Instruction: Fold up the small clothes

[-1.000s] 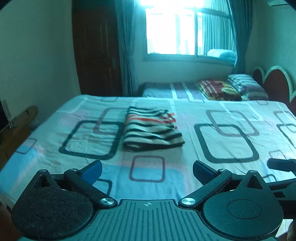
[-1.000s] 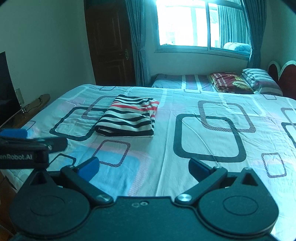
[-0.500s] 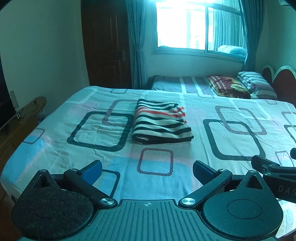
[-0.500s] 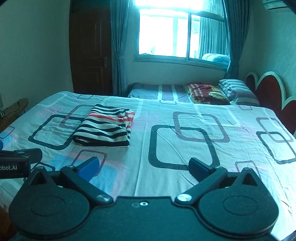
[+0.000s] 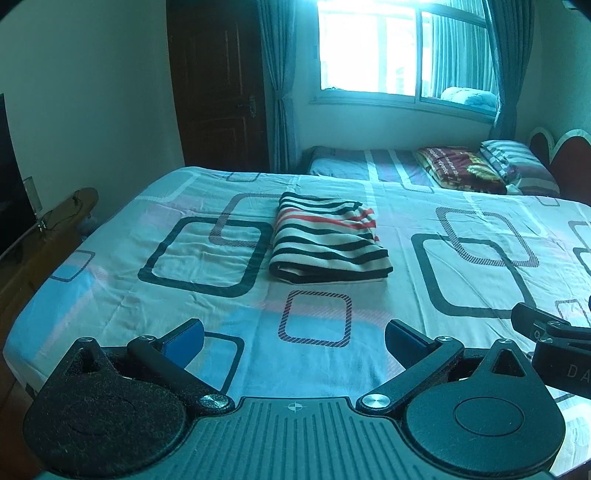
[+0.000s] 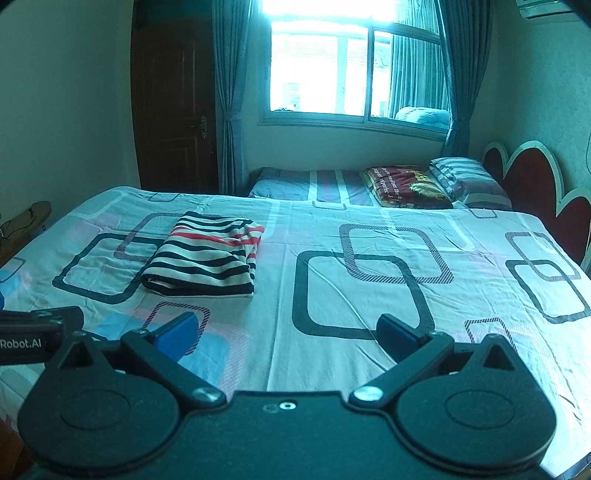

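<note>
L gripper sits at bottom centre of the left wrist view, blue pads spread wide w/ nothing between them; R gripper likewise at bottom centre of its own view, spread & empty. Both hang over the near edge of the bed sheet, not touching cloth. Folded striped garment (black/white bands, a few red) lies flat on the sheet, centre frame in the left wrist view, well apart from both claws; in the right wrist view it's shifted to centre-left. Left wrist view only: dark TV edge at far left, plus part of the R gripper's body at lower right. Right wrist view only: AC unit in upper right corner, more of the red headboard at right, L gripper's body w/ "Robot.AI" lettering at lower left. Both show window, door, second bed w/ pillow.
</note>
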